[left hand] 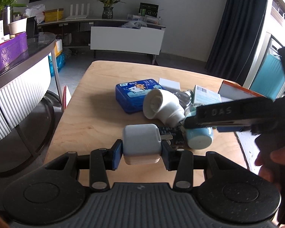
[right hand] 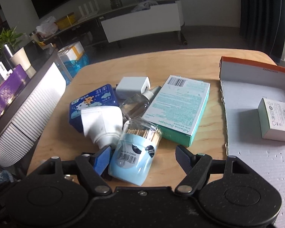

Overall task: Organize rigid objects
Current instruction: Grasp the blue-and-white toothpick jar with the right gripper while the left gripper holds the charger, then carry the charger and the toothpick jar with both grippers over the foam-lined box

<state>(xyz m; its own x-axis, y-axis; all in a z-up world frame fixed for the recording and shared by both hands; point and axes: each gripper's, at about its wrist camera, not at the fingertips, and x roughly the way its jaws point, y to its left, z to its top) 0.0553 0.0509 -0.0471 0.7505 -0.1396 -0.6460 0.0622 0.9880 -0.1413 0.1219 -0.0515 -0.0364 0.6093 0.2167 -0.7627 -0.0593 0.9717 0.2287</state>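
Observation:
My left gripper [left hand: 141,149] is shut on a pale cube-shaped plug charger [left hand: 140,140], held just above the wooden table [left hand: 96,114] with its prongs pointing right. My right gripper [right hand: 143,152] stands open around a light-blue toothpick jar [right hand: 133,159] lying on its side. The jar rests against the left pad [right hand: 102,157], and the right pad is apart from it. In the left wrist view the right gripper [left hand: 188,123] reaches in from the right over that toothpick jar [left hand: 199,138]. Behind lie a white funnel-shaped lamp [right hand: 102,121], a blue tin [right hand: 93,104], a clear bottle [right hand: 134,104] and a teal bandage box [right hand: 178,110].
An open cardboard tray [right hand: 256,161] with an orange rim sits at the table's right and holds a small white box [right hand: 277,121]. A second white charger [right hand: 133,85] lies behind the bottle. A dark counter with a purple box [left hand: 7,55] stands left of the table.

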